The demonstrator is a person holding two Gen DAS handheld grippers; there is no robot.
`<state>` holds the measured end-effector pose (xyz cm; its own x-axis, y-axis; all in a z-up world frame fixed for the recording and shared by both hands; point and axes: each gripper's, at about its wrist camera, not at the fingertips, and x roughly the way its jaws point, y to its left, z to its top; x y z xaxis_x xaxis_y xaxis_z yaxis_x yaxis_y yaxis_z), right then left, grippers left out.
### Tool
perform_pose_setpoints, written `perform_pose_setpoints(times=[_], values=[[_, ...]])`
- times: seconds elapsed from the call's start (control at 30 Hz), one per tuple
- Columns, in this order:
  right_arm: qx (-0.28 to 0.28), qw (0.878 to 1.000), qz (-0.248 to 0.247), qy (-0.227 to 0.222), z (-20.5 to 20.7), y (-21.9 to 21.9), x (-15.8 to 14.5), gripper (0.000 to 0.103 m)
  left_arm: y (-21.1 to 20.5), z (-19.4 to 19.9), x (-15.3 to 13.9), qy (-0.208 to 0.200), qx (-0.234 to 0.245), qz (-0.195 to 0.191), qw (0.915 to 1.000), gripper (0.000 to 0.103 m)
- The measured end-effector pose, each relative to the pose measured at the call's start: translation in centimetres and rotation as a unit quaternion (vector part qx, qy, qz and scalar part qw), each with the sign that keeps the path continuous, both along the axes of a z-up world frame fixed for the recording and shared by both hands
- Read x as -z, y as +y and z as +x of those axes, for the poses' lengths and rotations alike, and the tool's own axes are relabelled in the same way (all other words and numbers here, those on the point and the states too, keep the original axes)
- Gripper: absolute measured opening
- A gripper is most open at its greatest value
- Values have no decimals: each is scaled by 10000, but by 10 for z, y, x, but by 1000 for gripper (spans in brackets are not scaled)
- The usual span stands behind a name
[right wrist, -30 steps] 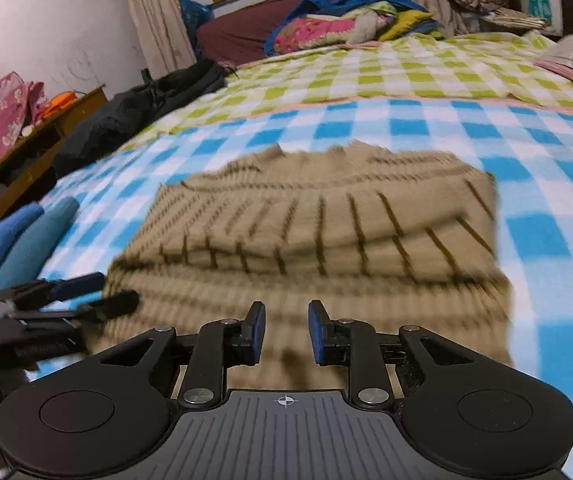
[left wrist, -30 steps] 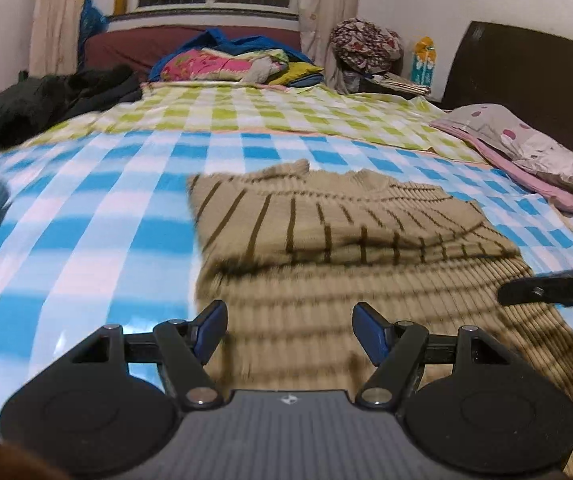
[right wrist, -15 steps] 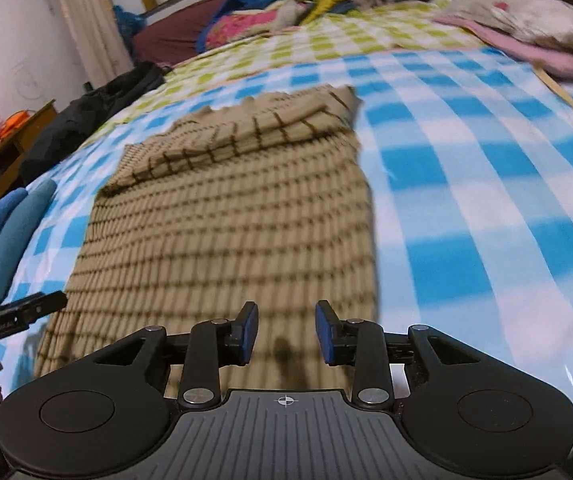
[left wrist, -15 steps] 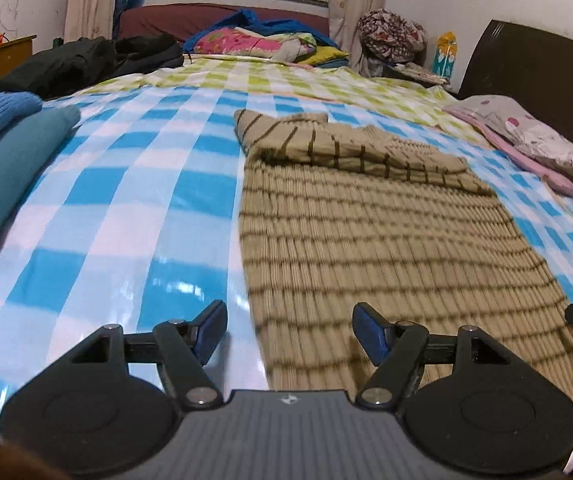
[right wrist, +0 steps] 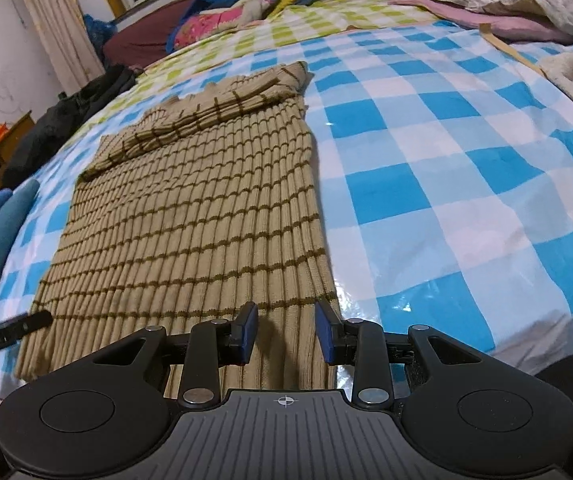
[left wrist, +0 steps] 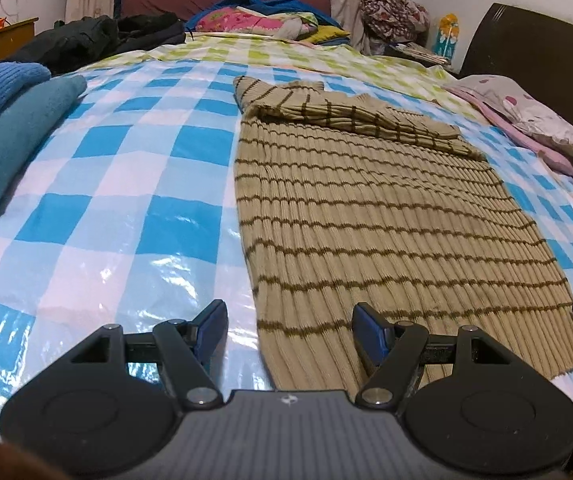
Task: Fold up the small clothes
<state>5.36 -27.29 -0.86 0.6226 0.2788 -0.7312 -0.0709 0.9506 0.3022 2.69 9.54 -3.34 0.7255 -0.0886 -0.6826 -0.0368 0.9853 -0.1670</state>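
Both grippers have drawn back from the folded far end to the near hem of the tan ribbed sweater with dark brown stripes (left wrist: 374, 208), which hasn't shifted. It lies flat on the blue-and-white checked bed cover (left wrist: 118, 184), long axis running from the near edge toward the window end. The left gripper (left wrist: 288, 330) straddles the hem's left corner, fingers released. The right gripper (right wrist: 286, 330), fingers just widened, grips nothing above the right corner.

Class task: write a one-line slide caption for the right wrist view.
Open right tool poised over the near hem of a tan striped sweater on the checked sheet.
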Motion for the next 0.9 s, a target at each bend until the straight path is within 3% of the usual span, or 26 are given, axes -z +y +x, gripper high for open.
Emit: perform_pose_setpoints(times=[0.13,0.4,0.67,0.9], values=[[168,9998,-55,-99,-5,-6,-4,31,0,1,2,24,0,-70,10000,75],[31,9997,94,208,0,-2,6,32,-2,0,2,90,80,-59,9999,73],[-57,9975,543,449,2,-4,9,16,7,-5,-1,159,-53,-346,9993,46],[-24,9959,749,506,5,-4,12,17,4,-6,-2,254,61,-365,9990,44]])
